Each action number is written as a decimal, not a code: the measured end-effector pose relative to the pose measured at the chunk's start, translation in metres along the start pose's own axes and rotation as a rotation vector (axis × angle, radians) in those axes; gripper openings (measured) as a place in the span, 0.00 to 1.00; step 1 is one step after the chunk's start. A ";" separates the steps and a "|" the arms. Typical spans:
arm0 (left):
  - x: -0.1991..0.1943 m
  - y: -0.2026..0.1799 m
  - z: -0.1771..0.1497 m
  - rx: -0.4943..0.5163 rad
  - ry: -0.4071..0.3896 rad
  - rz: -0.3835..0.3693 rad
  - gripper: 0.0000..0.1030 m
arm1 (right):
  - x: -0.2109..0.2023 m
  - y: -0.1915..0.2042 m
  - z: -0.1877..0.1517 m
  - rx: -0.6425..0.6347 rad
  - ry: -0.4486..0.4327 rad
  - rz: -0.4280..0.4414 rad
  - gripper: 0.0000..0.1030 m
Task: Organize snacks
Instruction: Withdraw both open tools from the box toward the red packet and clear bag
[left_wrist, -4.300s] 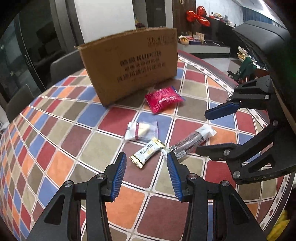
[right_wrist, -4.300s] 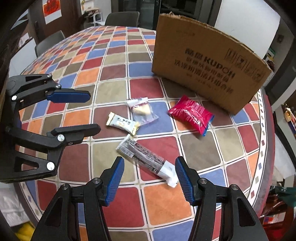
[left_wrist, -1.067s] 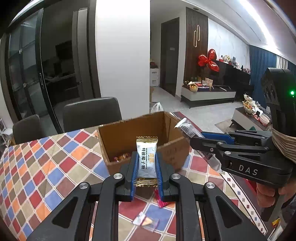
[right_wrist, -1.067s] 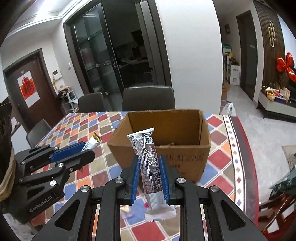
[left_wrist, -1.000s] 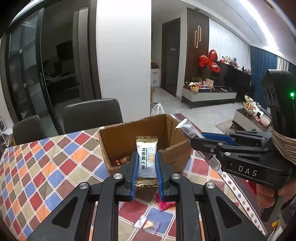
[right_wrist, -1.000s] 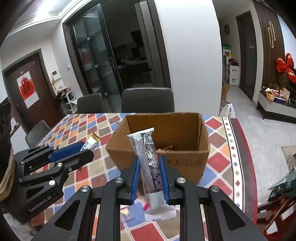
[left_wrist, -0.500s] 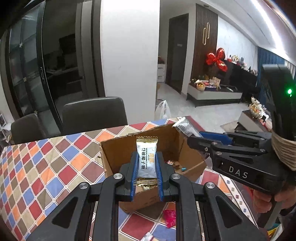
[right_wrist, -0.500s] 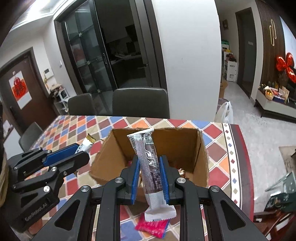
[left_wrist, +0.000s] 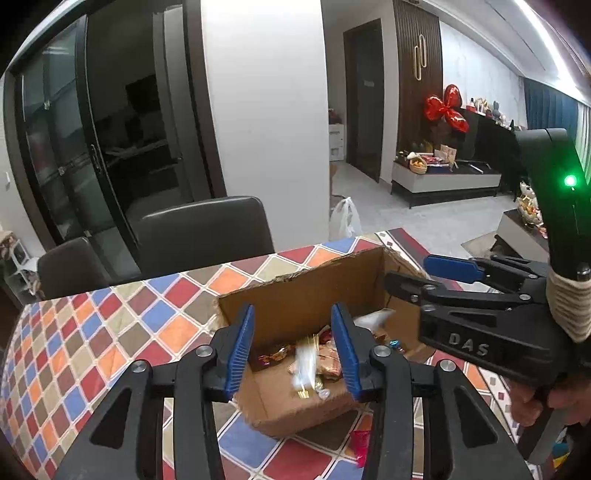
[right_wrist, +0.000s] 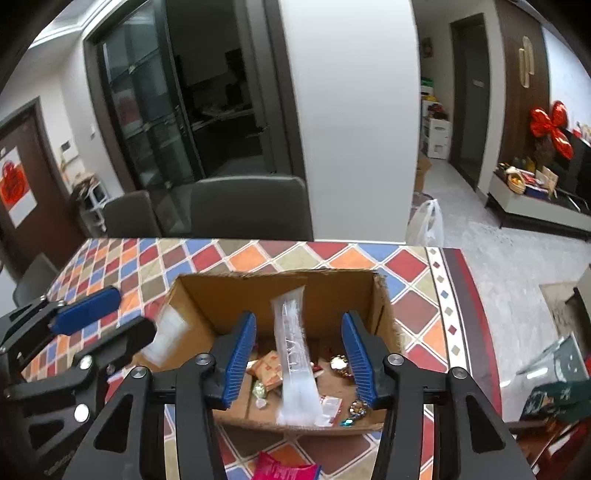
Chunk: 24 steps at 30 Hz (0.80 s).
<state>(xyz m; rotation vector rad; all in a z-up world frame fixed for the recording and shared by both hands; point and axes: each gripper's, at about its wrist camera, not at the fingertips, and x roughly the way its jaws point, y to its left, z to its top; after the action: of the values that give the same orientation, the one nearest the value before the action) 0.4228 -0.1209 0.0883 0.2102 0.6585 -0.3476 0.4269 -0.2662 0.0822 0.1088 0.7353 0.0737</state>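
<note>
Both hand-held grippers opening — left hand-held gripper (left_wrist: 293, 347), right hand-held gripper (right_wrist: 299, 354) — snacks loose (blurred).

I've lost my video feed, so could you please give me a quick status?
Both hand-held grippers opening over the box. Two snack packets dropping in, blurred. Nothing blocking.

The surface (right_wrist: 413, 266) is a table covered in a diamond check of red, blue, orange, olive and brown, with a dark red border band along its right edge. An open cardboard box (right_wrist: 384, 314) stands directly on it, near the far right corner, its far wall close to the far edge. A red packet (right_wrist: 284, 469) lies flat on the surface just in front of the box's near wall; from the left wrist view the same packet (left_wrist: 360, 445) shows as a red sliver beside the box's near corner.
</note>
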 end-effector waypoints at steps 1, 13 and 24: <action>-0.006 -0.001 -0.004 -0.001 -0.009 0.008 0.41 | -0.002 -0.001 -0.002 0.001 0.000 0.003 0.48; -0.053 -0.008 -0.052 0.008 -0.053 0.017 0.50 | -0.046 0.017 -0.057 -0.075 -0.050 0.065 0.51; -0.061 -0.009 -0.109 -0.065 0.010 0.001 0.51 | -0.062 0.026 -0.112 -0.089 -0.078 0.065 0.64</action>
<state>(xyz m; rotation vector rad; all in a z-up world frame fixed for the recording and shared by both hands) 0.3135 -0.0815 0.0411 0.1504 0.6790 -0.3233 0.3050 -0.2390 0.0442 0.0502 0.6499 0.1628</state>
